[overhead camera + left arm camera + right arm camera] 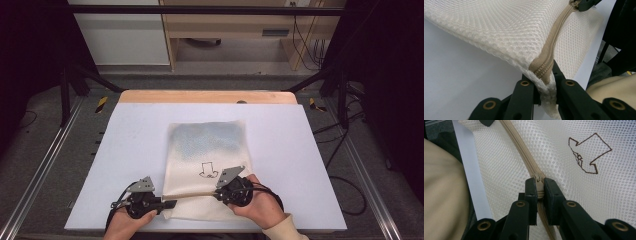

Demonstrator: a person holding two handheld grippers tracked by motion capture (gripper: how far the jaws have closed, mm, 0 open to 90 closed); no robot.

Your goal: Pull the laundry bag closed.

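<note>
In the high view, a white mesh bag [207, 165] is seen on the table [130, 150], its near edge stretched between the left gripper [170, 204] and the right gripper [218, 192].

In the left gripper view, the bag's corner [546, 87] (where the tan zipper [549, 55] ends) is pinched between nearly closed jaws.

In the right gripper view, the zipper pull [538, 180] is clamped between the jaws, with the brown arrow [589, 152] beyond them.

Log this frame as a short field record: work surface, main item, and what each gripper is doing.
surface: white table
item: cream mesh bag, lying flat, brown arrow drawing on top
zipper: tan, runs along the bag's near end
left gripper: fingers shut on the bag's corner at the zipper's end
right gripper: fingers shut on the zipper pull
</note>
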